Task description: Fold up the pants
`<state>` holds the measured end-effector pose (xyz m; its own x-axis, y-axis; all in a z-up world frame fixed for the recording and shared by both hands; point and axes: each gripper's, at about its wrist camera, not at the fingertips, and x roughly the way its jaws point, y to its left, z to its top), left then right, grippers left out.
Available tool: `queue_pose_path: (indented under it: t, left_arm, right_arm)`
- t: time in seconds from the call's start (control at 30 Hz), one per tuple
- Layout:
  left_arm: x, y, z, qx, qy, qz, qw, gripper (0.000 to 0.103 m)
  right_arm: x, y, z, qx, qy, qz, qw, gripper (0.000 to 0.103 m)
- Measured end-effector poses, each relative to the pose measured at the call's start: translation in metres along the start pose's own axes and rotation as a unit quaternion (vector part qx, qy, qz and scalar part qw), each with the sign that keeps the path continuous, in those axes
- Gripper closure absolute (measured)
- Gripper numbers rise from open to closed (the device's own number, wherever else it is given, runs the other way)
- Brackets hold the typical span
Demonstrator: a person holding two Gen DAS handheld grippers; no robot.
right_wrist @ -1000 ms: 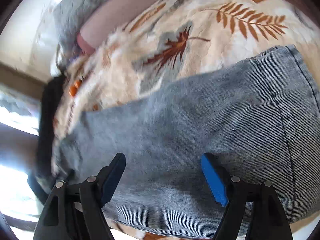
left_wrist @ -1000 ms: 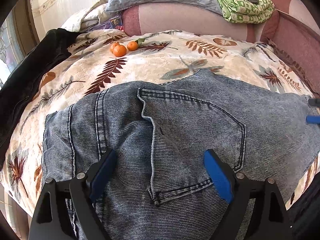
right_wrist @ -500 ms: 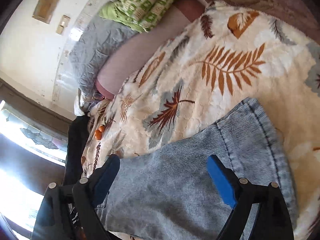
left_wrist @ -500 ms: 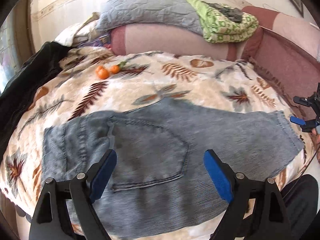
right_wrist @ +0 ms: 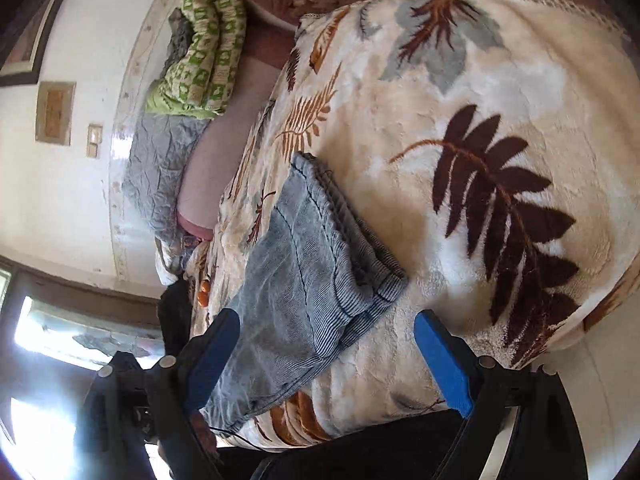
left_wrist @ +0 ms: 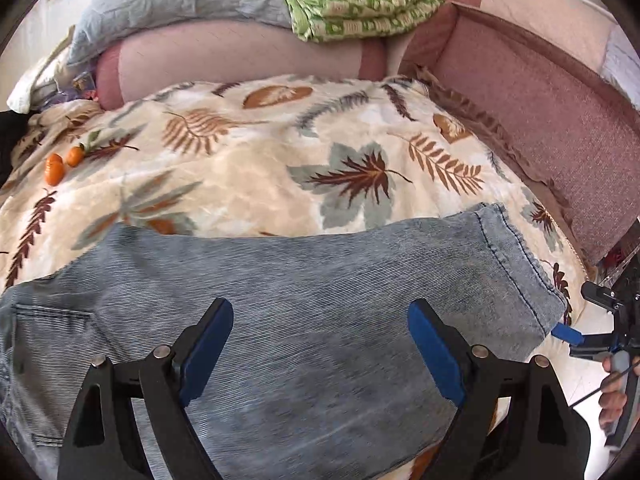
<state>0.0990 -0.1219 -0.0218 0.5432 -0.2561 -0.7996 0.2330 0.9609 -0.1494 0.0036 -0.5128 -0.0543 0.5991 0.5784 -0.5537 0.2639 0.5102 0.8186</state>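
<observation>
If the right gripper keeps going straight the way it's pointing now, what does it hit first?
Most likely the hem end of the jeans, which lies between and just ahead of the open right gripper. The leaf-print blanket is beneath and beyond it. Depth is hard to judge through the fisheye.

Both views have swung along the jeans (left_wrist: 320, 300) from the pocket end toward the leg hems. The left gripper (left_wrist: 320, 344) now hovers over the lower legs, and the right gripper (right_wrist: 328, 356), rolled sideways, frames the hem corner, its jaws wider.
</observation>
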Motion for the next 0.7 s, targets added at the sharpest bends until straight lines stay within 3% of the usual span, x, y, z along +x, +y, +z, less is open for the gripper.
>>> queue_pose_path:
  t: [0.13, 0.27, 0.33, 0.43, 0.53, 0.6, 0.67, 0.7]
  left_arm:
    - [0.02, -0.003, 0.005, -0.02, 0.019, 0.003, 0.9996, 0.014]
    - [0.046, 0.001, 0.006, -0.039, 0.052, 0.044, 0.9969, 0.014]
    - [0.058, -0.002, 0.002, -0.019, 0.072, 0.083, 0.9937, 0.014]
    - [0.059, -0.015, -0.001, 0.033, 0.058, 0.119, 0.9906, 0.01]
    - [0.05, -0.015, 0.004, 0.025, 0.064, 0.117, 0.9908, 0.01]
    - [0.034, -0.015, 0.007, 0.02, 0.024, 0.112, 0.9932, 0.01]
    - [0.026, -0.016, 0.005, 0.032, -0.003, 0.117, 0.9926, 0.01]
    - [0.032, -0.016, 0.005, 0.04, 0.006, 0.125, 0.9914, 0.01]
  right_arm:
    - [0.007, 0.001, 0.007, -0.002, -0.001, 0.006, 1.0, 0.012]
    - [0.013, 0.0, 0.01, 0.013, -0.004, -0.002, 1.0, 0.012]
    - [0.016, 0.006, 0.009, 0.001, -0.004, -0.022, 1.0, 0.012]
    - [0.021, 0.016, 0.007, -0.023, -0.001, -0.061, 0.998, 0.016]
    - [0.023, 0.019, 0.006, -0.031, -0.004, -0.101, 0.994, 0.032]
    - [0.021, 0.017, 0.006, -0.03, -0.004, -0.118, 0.992, 0.05]
    - [0.019, 0.011, 0.007, -0.017, -0.003, -0.113, 0.993, 0.055]
    - [0.018, 0.007, 0.009, -0.007, -0.004, -0.106, 0.994, 0.055]
